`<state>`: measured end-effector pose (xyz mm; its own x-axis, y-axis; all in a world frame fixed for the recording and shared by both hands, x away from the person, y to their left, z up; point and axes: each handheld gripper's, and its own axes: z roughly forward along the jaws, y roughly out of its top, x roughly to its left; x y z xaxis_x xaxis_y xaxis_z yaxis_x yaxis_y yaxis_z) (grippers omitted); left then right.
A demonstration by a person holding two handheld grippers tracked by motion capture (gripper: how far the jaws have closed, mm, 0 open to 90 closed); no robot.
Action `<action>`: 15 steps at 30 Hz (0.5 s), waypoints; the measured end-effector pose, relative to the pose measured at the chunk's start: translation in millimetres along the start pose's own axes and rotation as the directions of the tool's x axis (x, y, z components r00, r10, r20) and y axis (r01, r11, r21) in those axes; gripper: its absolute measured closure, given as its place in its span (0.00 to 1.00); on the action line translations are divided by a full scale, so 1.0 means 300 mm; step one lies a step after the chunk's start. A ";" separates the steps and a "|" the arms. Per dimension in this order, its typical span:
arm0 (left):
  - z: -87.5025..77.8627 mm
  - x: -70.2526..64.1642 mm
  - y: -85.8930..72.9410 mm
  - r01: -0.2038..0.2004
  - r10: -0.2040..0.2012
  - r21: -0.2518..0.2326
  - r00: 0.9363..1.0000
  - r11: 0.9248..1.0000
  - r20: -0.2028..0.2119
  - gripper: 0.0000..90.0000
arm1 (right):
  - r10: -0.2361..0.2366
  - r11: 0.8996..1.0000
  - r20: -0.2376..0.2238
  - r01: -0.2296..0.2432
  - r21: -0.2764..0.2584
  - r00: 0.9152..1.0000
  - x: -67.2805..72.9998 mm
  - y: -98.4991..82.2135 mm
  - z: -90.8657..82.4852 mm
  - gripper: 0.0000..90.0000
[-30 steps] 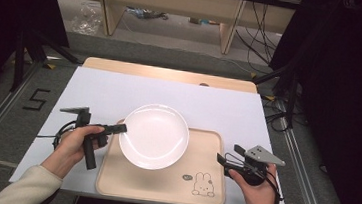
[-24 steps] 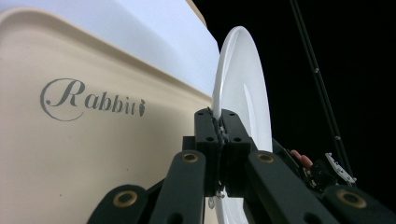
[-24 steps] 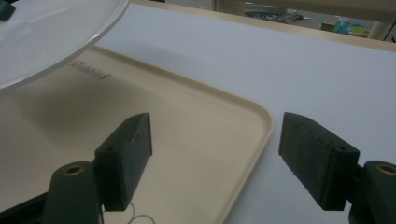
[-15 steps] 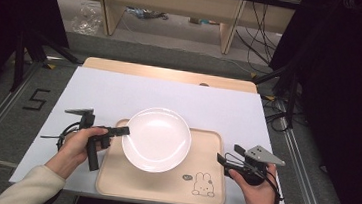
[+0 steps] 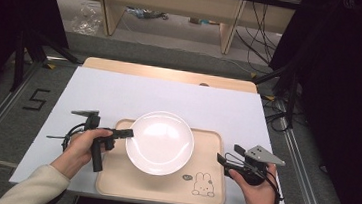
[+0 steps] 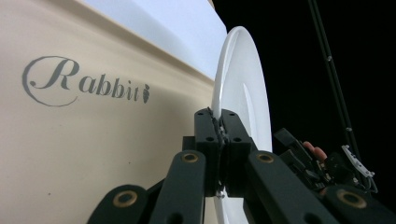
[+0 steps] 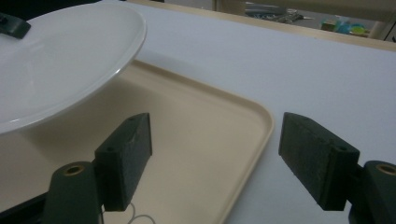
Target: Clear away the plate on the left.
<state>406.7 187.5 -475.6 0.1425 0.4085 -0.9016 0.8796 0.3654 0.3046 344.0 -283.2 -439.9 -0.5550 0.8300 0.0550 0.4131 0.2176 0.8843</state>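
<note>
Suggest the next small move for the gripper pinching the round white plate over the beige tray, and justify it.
Probably lower the round white plate gently until it lies flat on the beige rabbit-print tray. The left gripper is shut on its rim, and the right gripper view shows the plate raised above the tray floor. The right gripper waits open beside the tray.

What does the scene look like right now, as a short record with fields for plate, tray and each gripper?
plate: white plate, held by its left rim above the tray
tray: beige tray with a rabbit drawing, on the white table cover
left gripper: left gripper, shut on the plate rim
right gripper: right gripper, open, beside the tray's right edge, holding nothing
</note>
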 end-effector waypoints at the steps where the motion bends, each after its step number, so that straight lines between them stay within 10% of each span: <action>1: 0.003 0.002 0.000 -0.005 0.005 0.002 1.000 1.000 0.002 0.97 | 0.000 1.000 0.000 0.000 0.000 1.000 0.000 0.000 0.000 0.29; 15: 0.023 0.008 -0.007 -0.009 0.009 0.012 1.000 1.000 -0.012 0.97 | -0.006 1.000 0.006 0.006 0.000 1.000 -0.001 0.000 -0.002 0.29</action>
<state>408.3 181.8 -480.5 0.1449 0.4217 -0.8951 0.8835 0.3522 0.3089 343.7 -283.7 -439.6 -0.5530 0.8318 0.0469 0.4095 0.2224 0.8848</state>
